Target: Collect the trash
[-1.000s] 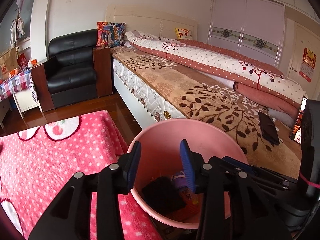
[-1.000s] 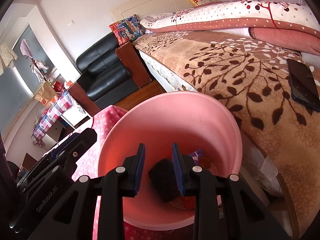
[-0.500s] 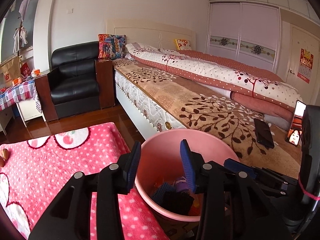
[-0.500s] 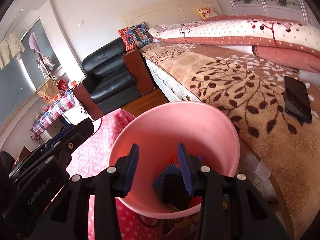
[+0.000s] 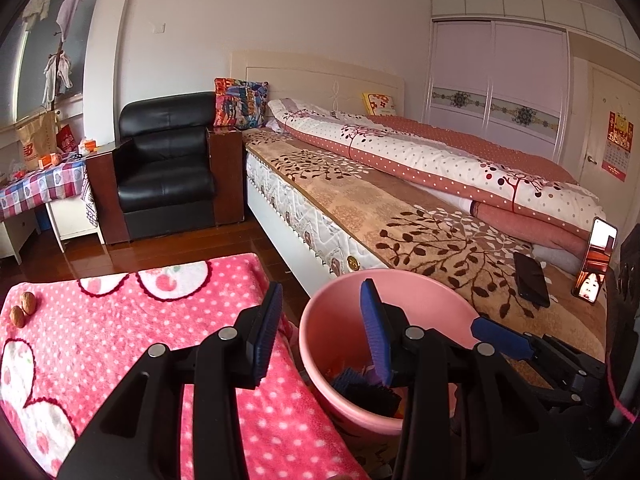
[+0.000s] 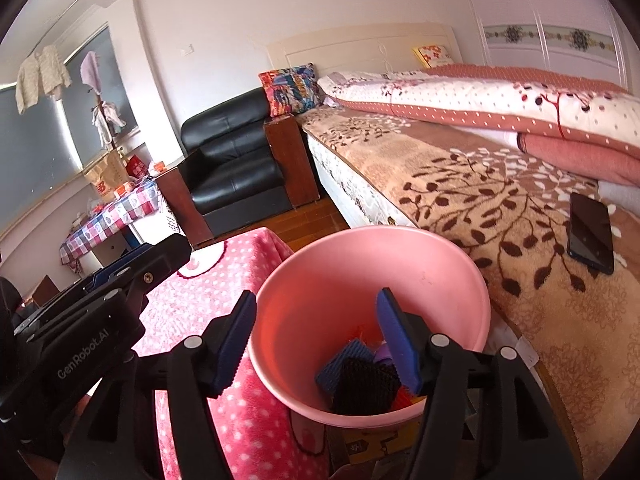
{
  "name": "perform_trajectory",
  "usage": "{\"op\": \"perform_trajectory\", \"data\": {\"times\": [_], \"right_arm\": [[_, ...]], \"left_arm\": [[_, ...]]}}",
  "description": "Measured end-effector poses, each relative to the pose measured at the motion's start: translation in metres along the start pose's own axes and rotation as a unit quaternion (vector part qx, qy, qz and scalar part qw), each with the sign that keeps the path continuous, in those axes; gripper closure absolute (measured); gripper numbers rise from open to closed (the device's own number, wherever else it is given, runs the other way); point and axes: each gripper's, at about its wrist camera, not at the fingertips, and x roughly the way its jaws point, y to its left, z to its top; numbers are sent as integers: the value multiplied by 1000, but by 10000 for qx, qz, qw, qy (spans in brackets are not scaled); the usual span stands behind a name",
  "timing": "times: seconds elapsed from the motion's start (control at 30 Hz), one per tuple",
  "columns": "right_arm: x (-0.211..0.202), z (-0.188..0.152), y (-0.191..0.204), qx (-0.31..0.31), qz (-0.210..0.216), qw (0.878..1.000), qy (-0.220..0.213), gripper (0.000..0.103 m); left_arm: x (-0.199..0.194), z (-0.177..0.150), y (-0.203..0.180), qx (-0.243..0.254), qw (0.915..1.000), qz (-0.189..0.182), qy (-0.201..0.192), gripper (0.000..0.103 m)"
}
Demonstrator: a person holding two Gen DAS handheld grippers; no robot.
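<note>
A pink bin (image 6: 432, 276) stands on the floor between a pink polka-dot table (image 6: 240, 272) and the bed; it also shows in the left wrist view (image 5: 348, 400). Inside lie a black mesh piece (image 6: 364, 384), a blue piece (image 6: 340, 364) and other small trash. My right gripper (image 6: 316, 340) is open and empty above the bin. My left gripper (image 5: 320, 332) is open and empty over the table edge beside the bin. Two walnuts (image 5: 23, 309) lie at the table's far left.
The bed (image 5: 420, 216) with a brown leaf blanket runs along the right, with a black phone (image 6: 591, 233) and a propped phone (image 5: 596, 264) on it. A black armchair (image 5: 164, 176) and a checked side table (image 5: 36, 188) stand at the back.
My right gripper let go of the black mesh piece, which now lies in the bin, and opened wide. Both grippers rose and drew back from the bin.
</note>
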Motion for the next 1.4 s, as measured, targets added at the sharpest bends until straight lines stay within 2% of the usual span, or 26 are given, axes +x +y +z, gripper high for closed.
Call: {"op": "perform_trajectory", "data": {"times": [0.17, 0.43, 0.8, 1.4], "right_arm": [[-8, -2, 19, -204, 35, 9997, -141, 33], [-19, -7, 47, -414, 149, 9984, -362, 30], [-29, -19, 81, -617, 239, 9970, -403, 29], [-42, -29, 104, -688, 190, 9964, -462, 29]], "left_arm": [[-14, 0, 9, -1, 9999, 65, -102, 62], [-40, -2, 27, 4, 9994, 211, -260, 62], [-68, -8, 47, -64, 9988, 278, -402, 62], [-94, -18, 67, -247, 9983, 175, -491, 62]]}}
